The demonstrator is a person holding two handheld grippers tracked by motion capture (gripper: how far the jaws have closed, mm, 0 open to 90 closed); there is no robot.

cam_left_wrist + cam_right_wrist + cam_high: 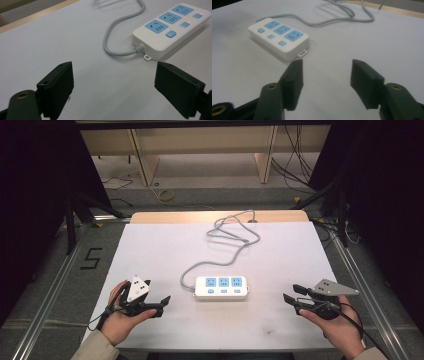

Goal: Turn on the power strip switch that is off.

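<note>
The power strip (221, 287) lies mid-surface, long axis left to right, cable (235, 232) trailing far. It sits between the left tool (159, 306) and right tool (292, 295), both released and empty, with the left one somewhat nearer its end

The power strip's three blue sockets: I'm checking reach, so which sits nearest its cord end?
The leftmost blue socket on the power strip, beside where the grey cord enters.

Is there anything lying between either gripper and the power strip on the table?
Nothing visible. The power strip lies between the left gripper and right gripper, with bare white table on both sides. Its grey cable trails away toward the far edge.
</note>
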